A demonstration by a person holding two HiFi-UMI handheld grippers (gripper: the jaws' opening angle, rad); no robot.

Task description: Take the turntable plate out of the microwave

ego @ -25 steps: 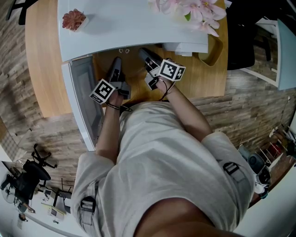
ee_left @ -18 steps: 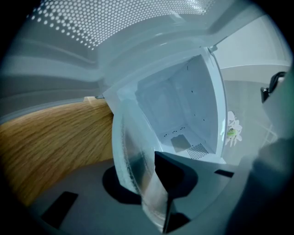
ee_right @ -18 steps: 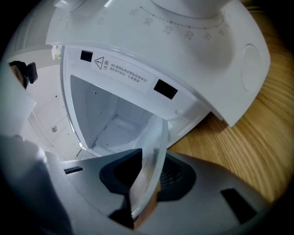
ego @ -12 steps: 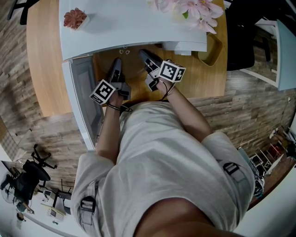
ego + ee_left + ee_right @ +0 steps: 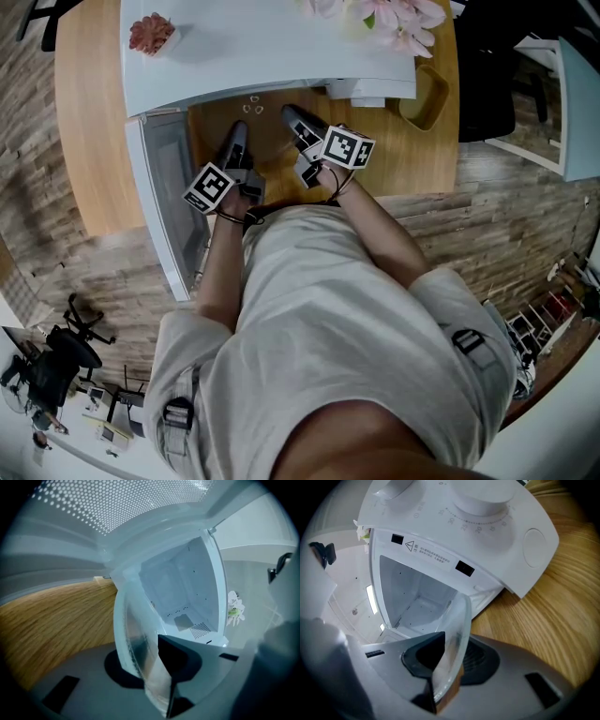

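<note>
Where it sits just outside the open microwave (image 5: 487,522), the glass turntable plate (image 5: 136,634) is held by its rim above the wooden tabletop (image 5: 553,611). The left gripper (image 5: 150,667) has its fingers pinching the plate's left edge, and the right gripper (image 5: 450,663) has its fingers pinching the right edge. Beyond the plate the white cavity stands bare. The microwave door (image 5: 164,187) hangs open at the left. Pink flowers (image 5: 394,19) and a small pink plant (image 5: 150,36) rest on the microwave's top.
</note>
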